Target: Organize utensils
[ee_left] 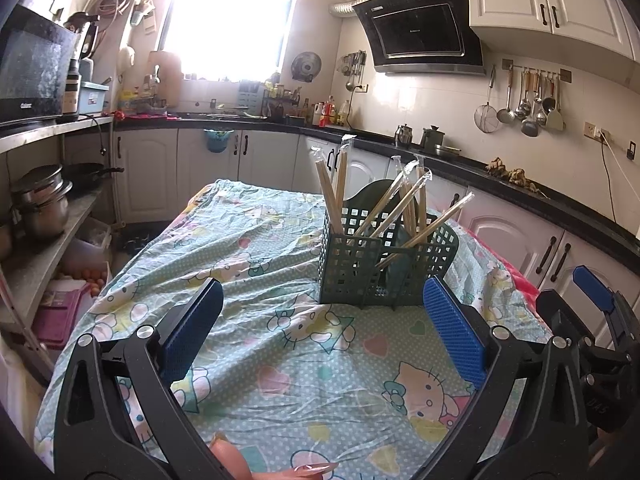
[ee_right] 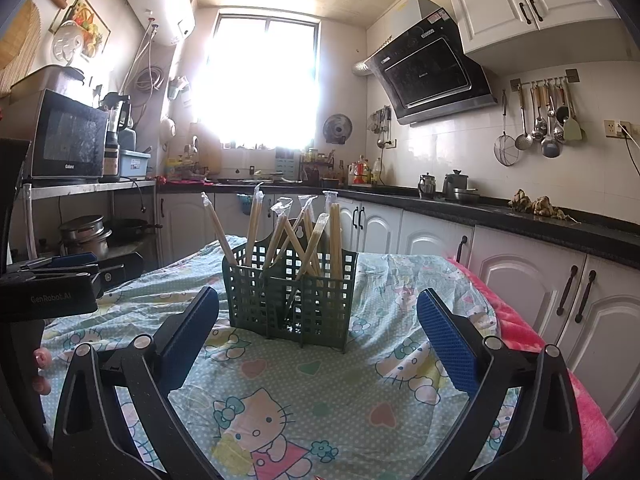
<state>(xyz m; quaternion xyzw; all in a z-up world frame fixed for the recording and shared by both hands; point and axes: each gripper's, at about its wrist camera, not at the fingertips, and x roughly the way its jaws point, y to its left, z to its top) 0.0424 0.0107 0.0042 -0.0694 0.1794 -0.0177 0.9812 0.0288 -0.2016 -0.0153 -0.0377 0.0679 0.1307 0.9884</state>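
A dark green slotted utensil holder [ee_left: 384, 264] stands on the table with the patterned cloth [ee_left: 280, 360]. Several pairs of wrapped wooden chopsticks [ee_left: 400, 204] lean in its compartments. My left gripper [ee_left: 320, 304] is open and empty, a short way in front of the holder. In the right wrist view the holder [ee_right: 290, 296] with the chopsticks [ee_right: 304, 232] sits just beyond my right gripper [ee_right: 318, 312], which is open and empty. The right gripper also shows at the right edge of the left wrist view [ee_left: 600, 320]; the left one at the left edge of the right wrist view [ee_right: 60, 280].
A pink blanket [ee_right: 532, 344] lies along the table's right side. White cabinets and a black counter [ee_left: 520, 196] run behind and to the right. A shelf with pots [ee_left: 40, 204] and a microwave [ee_left: 32, 72] stands on the left.
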